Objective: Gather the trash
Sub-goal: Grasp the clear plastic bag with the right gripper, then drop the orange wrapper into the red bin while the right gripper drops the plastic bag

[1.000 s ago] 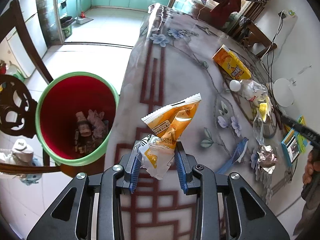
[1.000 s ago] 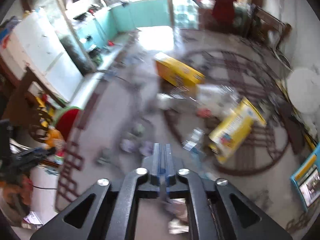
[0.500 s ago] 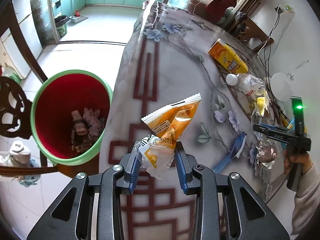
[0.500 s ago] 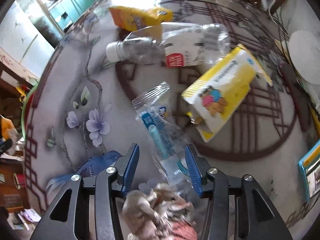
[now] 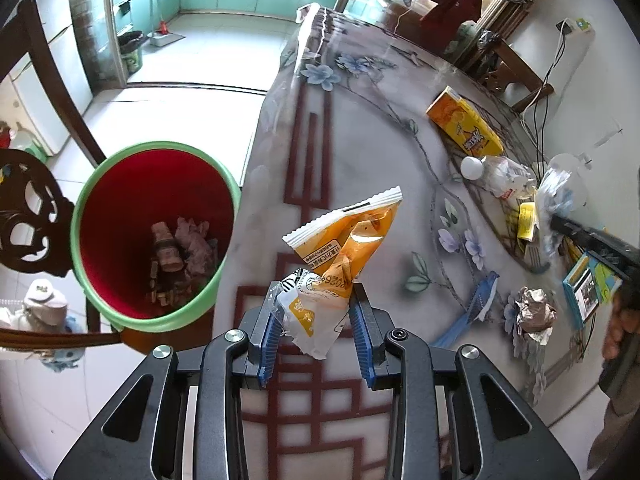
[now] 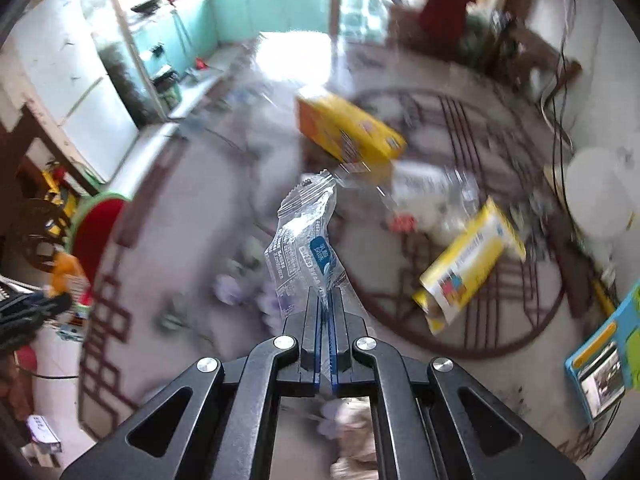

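- left gripper: jaws partly closed on an orange snack bag, which sticks up between them; the bin sits to their left.
- right gripper: jaws nearly shut, pinching a clear wrapper by its lower end.
- both look light, limp and crinkly (likely slippery), so grip a bunched fold.

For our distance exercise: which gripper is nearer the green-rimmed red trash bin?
Left. The left gripper, holding an orange snack wrapper, sits beside the bin; the right gripper is far across the table.
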Tool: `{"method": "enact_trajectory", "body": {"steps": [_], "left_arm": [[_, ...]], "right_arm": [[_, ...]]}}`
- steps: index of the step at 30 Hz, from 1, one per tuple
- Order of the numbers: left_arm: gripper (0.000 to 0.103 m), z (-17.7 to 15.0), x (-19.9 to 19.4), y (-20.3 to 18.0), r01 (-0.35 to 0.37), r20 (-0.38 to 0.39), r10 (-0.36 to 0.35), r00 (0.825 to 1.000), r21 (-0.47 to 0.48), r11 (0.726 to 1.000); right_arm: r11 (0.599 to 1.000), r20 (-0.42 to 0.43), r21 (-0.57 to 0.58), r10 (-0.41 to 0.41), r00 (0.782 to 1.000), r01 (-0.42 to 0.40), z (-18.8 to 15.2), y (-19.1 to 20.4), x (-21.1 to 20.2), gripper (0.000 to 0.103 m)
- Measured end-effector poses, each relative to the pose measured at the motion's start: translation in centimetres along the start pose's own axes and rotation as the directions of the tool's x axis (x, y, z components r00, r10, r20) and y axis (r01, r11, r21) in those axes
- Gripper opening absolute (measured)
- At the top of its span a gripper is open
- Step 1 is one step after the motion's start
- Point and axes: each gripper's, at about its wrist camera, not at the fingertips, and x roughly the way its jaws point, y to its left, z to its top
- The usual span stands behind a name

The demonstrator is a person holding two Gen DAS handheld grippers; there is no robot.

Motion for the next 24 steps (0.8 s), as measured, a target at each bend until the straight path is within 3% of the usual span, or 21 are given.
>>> {"method": "enact_trajectory", "body": {"steps": [9, 24], "left_arm": [[0.030, 0.3, -0.4, 1.6, -0.019, 0.014, 0.019, 1.000, -0.019, 1.000], [0.030, 1.1, -1.2, 7.4, -0.075, 0.033, 0.078, 0.996, -0.078, 0.994]], "right_arm": [[0.992, 0.082, -0.112, 0.074, 0.994, -0.065, 2.1, 7.3, -3.8, 0.002], [0.939, 0.047, -0.264, 0.240, 0.970, -0.219, 4.3, 20.2, -2.9, 0.002]]}}
